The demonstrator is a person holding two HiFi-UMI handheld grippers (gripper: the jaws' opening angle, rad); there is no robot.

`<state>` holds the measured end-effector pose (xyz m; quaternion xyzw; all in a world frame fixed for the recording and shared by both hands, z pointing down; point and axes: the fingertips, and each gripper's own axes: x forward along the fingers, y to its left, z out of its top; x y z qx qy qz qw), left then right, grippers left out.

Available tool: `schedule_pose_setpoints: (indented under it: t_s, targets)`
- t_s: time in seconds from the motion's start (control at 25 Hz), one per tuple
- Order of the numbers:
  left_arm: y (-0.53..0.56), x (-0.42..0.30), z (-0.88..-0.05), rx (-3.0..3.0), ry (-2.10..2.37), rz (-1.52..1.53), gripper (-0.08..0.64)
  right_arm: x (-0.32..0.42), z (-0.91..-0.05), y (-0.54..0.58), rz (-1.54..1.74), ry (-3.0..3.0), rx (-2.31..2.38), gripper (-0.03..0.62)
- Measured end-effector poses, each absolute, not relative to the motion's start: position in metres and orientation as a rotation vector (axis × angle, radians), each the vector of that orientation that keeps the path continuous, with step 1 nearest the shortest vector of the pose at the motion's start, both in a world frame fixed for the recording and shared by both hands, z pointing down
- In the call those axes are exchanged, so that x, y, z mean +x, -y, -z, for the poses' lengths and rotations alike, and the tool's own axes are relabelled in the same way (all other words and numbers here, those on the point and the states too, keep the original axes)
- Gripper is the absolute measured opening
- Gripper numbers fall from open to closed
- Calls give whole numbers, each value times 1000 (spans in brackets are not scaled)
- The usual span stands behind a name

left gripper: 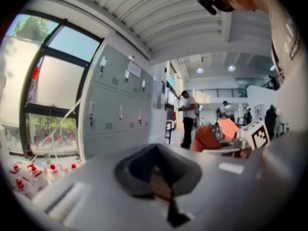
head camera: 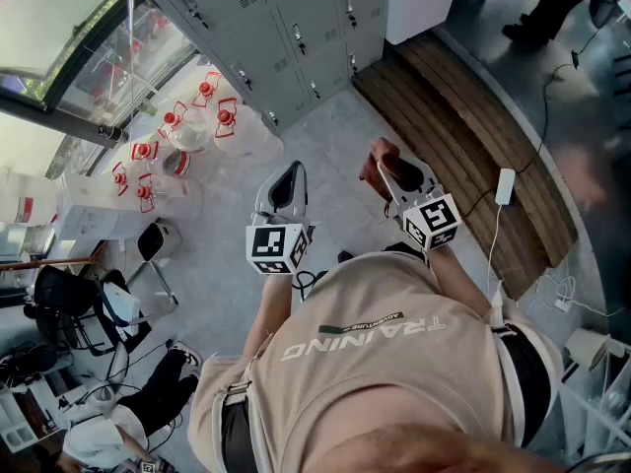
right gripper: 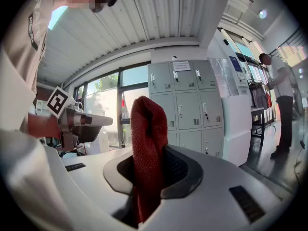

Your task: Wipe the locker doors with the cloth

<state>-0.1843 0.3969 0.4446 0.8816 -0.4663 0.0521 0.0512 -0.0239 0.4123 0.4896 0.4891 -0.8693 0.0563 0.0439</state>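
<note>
cloth loaded, lockers not reached yet
right gripper [right gripper: 153,170] pinched the red cloth [right gripper: 146,129] sticking up past its jaws, probably ready for the locker doors [right gripper: 185,105] well ahead; left gripper [left gripper: 158,177] was pressed together, empty.

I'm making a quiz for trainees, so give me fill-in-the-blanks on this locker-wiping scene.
1. The right tool grips a ___ cloth.
2. The left tool holds ___.
3. The lockers facing the cloth are ___ in colour.

Missing words: red; nothing; grey
</note>
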Motion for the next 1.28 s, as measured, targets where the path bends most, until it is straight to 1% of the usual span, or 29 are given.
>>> schedule_pose_setpoints:
  t_s: [0.24,0.44,0.72,1.04,1.28]
  targets:
    - [-385,-214,-476,2641,1375,-210,6,-63,-503,-406,-198,2650,1469,67]
    - [-369,-203,-486,2652,1306,-209,6,-64,-515,-401,-239,2624,1476,67]
    - [-331,-165,-486,2679,1259,-232,6,-31,-514,-366,-230,2620,1492,67]
    - [-255,-96,-474,2714,1248,-311,6,31,-522,-285,-240,2659,1488,67]
    - [-189,-64,-467,2617,1290,-207,6,71,-525,-224,-264,2715,1446,67]
